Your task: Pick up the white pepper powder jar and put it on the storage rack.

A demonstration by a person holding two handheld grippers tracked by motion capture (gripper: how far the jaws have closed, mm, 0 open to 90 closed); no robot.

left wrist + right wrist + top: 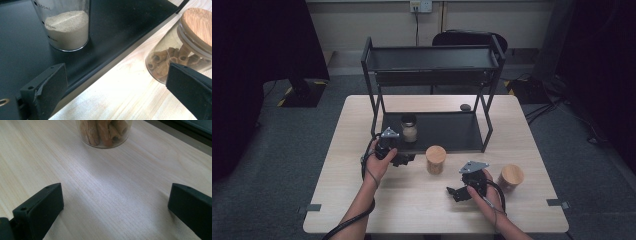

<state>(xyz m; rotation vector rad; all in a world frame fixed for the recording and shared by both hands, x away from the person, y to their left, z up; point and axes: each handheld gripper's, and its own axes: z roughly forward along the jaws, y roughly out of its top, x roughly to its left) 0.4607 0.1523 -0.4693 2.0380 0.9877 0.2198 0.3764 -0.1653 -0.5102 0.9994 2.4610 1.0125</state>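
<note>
A glass jar of pale grain (409, 128) (67, 26) with a dark lid stands on the black rack's lower shelf (447, 131) (20, 45). A jar of pasta tubes (435, 159) (175, 52) (105, 131) with a wooden lid stands on the table just in front of the shelf. Another wooden-lidded jar (510, 178) sits at the right. My left gripper (404, 159) (117, 92) is open at the shelf's front edge, with nothing between its jaws. My right gripper (457, 192) (115, 212) is open low over bare table, short of the pasta jar.
The two-tier black rack (432, 60) stands at the table's far half, its legs beside the shelf. A small dark pebble-like object (465, 107) lies behind the rack. A chair (469, 39) sits beyond the table. Cables trail from both grippers toward the near edge.
</note>
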